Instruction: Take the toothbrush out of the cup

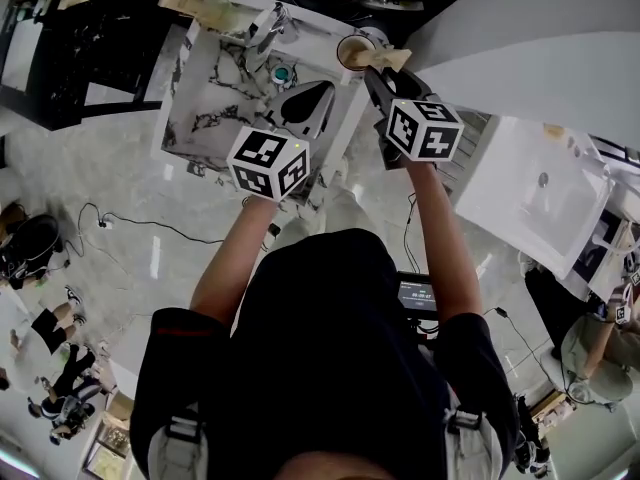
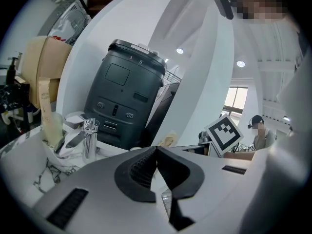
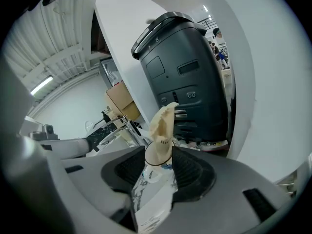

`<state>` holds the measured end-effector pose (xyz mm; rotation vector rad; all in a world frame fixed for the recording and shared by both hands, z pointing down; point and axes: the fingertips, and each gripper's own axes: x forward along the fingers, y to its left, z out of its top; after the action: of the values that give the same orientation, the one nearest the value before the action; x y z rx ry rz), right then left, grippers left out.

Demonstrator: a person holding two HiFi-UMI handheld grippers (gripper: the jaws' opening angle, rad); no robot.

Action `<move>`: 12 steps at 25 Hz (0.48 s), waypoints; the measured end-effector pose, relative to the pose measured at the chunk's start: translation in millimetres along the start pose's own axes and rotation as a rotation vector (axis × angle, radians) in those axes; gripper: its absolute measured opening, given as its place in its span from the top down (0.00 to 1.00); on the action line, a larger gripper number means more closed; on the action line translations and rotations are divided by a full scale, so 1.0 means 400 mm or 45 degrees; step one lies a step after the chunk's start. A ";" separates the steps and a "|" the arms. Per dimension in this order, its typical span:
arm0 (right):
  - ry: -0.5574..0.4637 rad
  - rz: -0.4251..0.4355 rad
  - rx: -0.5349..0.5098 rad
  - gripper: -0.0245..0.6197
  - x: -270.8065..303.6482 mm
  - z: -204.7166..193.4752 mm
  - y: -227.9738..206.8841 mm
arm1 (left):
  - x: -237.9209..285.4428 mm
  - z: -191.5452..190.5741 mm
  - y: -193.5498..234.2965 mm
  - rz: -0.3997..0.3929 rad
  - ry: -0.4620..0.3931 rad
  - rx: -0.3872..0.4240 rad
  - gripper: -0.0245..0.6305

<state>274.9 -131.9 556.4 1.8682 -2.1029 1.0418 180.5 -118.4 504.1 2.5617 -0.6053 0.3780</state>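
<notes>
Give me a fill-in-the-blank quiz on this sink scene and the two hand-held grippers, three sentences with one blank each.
1. The left hand-held gripper is ____, with nothing in it.
2. The right hand-held gripper is ____, with the cup lined up between its jaws.
3. The toothbrush stands in the ____.

Missing words: shut; open; cup.

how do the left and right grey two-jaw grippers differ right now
The left gripper has its jaws together with nothing between them. The right gripper has its jaws apart, and the beige toothbrush in the round cup lines up between them. In the head view the right gripper is up at the cup by the marble sink's corner, while the left gripper is farther from it. Both share the same grey body.
</notes>
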 end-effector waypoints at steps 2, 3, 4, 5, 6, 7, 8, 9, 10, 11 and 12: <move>-0.002 -0.004 0.004 0.71 0.009 0.004 -0.009 | 0.002 -0.001 0.007 0.009 0.004 -0.004 0.94; -0.002 -0.005 0.006 0.71 0.014 0.006 -0.012 | 0.002 -0.002 0.011 0.014 0.005 -0.008 0.94; -0.002 -0.006 0.006 0.71 0.019 0.009 -0.015 | 0.002 -0.002 0.014 0.019 0.006 -0.012 0.94; -0.003 -0.005 0.006 0.71 0.024 0.011 -0.017 | 0.002 -0.002 0.017 0.026 0.007 -0.016 0.94; -0.004 -0.006 0.004 0.71 0.030 0.015 -0.018 | 0.001 -0.003 0.020 0.033 0.006 -0.021 0.94; -0.007 -0.008 0.000 0.71 0.037 0.019 -0.020 | 0.000 -0.003 0.023 0.040 0.004 -0.028 0.94; -0.011 -0.011 -0.006 0.71 0.044 0.022 -0.021 | -0.001 -0.005 0.027 0.046 0.003 -0.034 0.94; -0.014 -0.015 -0.014 0.71 0.051 0.026 -0.022 | -0.003 -0.008 0.032 0.052 0.004 -0.039 0.94; -0.017 -0.020 -0.023 0.71 0.057 0.030 -0.022 | -0.004 -0.010 0.036 0.057 0.007 -0.042 0.94; -0.018 -0.023 -0.033 0.71 0.063 0.034 -0.021 | -0.005 -0.012 0.040 0.061 0.010 -0.044 0.94; -0.018 -0.025 -0.043 0.71 0.068 0.038 -0.019 | -0.007 -0.012 0.043 0.065 0.012 -0.046 0.94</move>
<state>280.8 -162.9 562.4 1.8822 -2.0924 0.9858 169.1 -128.6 514.0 2.5127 -0.6689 0.3922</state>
